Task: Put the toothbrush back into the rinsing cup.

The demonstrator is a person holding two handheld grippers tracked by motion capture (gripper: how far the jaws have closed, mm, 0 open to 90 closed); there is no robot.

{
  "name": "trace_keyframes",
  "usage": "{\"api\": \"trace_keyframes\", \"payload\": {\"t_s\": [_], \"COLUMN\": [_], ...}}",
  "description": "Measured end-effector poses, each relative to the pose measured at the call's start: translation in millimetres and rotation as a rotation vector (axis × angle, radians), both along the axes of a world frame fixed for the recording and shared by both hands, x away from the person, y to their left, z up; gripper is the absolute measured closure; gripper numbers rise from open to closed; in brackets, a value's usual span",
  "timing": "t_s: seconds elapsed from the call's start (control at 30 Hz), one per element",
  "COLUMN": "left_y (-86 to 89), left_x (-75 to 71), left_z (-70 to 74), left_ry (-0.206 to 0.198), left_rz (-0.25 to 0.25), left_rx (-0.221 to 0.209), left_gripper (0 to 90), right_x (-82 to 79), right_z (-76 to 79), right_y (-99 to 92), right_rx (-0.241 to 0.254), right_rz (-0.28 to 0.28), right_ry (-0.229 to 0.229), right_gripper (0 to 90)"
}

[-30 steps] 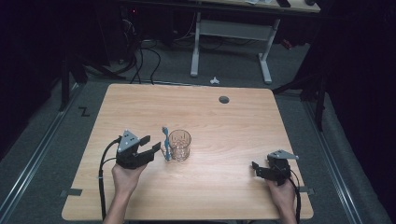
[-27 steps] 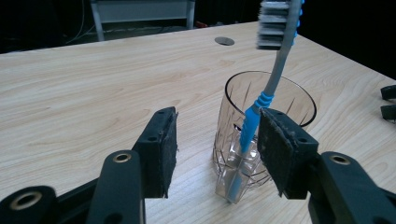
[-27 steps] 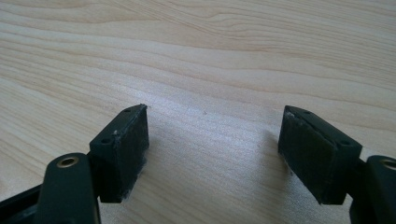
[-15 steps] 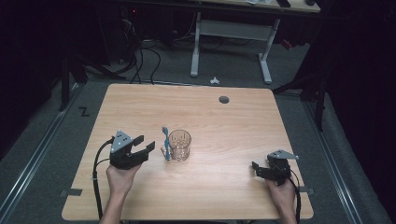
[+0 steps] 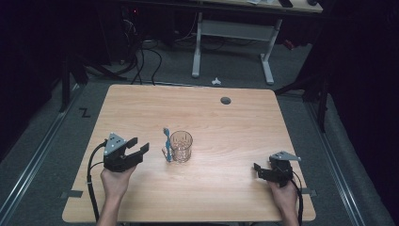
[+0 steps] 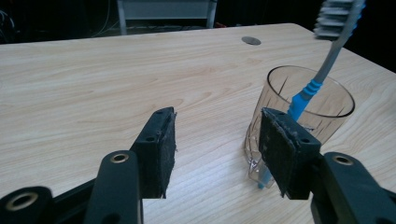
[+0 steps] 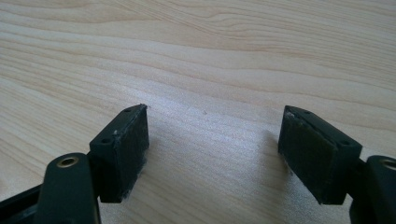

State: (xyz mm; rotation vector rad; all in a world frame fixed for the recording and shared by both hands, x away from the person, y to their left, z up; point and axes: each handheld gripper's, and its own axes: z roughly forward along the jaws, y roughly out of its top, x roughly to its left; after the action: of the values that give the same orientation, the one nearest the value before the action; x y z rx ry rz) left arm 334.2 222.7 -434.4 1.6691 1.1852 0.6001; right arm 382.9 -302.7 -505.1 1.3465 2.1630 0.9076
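A clear glass (image 5: 181,146) (image 6: 308,112) stands at the middle of the wooden table (image 5: 211,117). A blue and grey toothbrush (image 5: 166,143) (image 6: 327,56) stands nearly upright at the glass's left side, head up; I cannot tell whether its foot is inside the glass. My left gripper (image 5: 139,147) (image 6: 215,140) is open a short way left of the toothbrush, with bare table between its jaws. My right gripper (image 5: 259,170) (image 7: 212,144) is open low over the table near the front right corner, with nothing between its jaws.
A round cable hole (image 5: 226,100) (image 6: 251,40) sits near the table's far edge. Behind the table stand another desk's white legs (image 5: 197,47), with cables (image 5: 141,61) on the floor. Dark floor surrounds the table.
My left gripper has drawn back a little to the left, away from the toothbrush. The right gripper, the glass and the toothbrush have stayed put.
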Motion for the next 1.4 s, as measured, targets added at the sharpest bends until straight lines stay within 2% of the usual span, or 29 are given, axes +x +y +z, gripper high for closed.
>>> {"api": "trace_keyframes", "payload": {"t_s": [0.57,0.7,0.9,1.2,1.4], "left_y": [14.9,18.0,20.7,21.7,22.7], "left_x": [-4.7,-4.8,-4.7,-5.6,-5.7], "left_z": [-9.8,-13.8,-19.1,-26.6,-34.0], "left_ry": [0.033,0.049,0.072,0.095,0.115], "left_rz": [0.039,0.043,0.05,0.061,0.068], "left_rx": [-0.003,-0.022,-0.022,0.001,0.0], "left_gripper": [46.5,46.4,45.5,45.3,45.3], "right_x": [-0.1,-0.1,-0.2,-0.3,-0.3], "right_z": [0.0,0.0,0.1,0.1,0.1], "right_y": [0.0,0.0,0.1,0.1,0.1], "right_rx": [0.0,-0.001,0.0,0.0,0.0], "right_rz": [0.0,0.0,-0.001,-0.002,-0.001], "right_ry": [0.0,0.0,0.0,0.001,0.001], "right_gripper": [24.7,24.7,24.7,24.7,24.7]}}
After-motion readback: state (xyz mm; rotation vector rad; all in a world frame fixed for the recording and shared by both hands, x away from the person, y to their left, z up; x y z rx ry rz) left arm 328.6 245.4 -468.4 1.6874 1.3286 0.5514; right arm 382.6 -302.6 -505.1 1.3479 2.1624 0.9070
